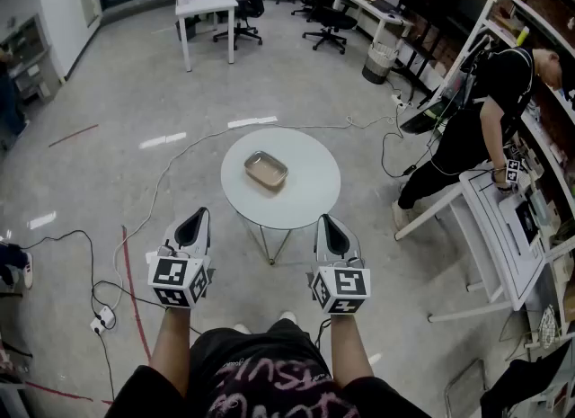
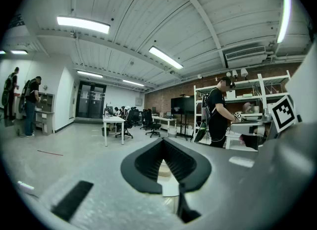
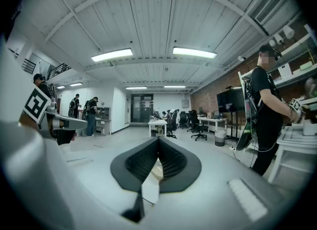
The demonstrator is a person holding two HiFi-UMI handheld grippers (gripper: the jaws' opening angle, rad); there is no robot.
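Note:
I hold both grippers out at waist height above the floor, short of a round white table (image 1: 310,193). An empty shallow metal tray (image 1: 266,171) lies on the table, left of its middle. My left gripper (image 1: 199,217) is shut with nothing between its jaws, its tip near the table's left front edge. My right gripper (image 1: 327,222) is shut and empty too, close to the table's right front edge. In the left gripper view the left gripper's (image 2: 162,141) dark ribbed jaws meet at the tip. The right gripper (image 3: 158,139) stands the same way in the right gripper view.
A person in black (image 1: 476,128) bends over a white rack (image 1: 492,218) at the right. Cables and a power strip (image 1: 101,320) lie on the floor at the left, beside a red tape line (image 1: 135,299). White desks (image 1: 207,1) and office chairs stand at the far end.

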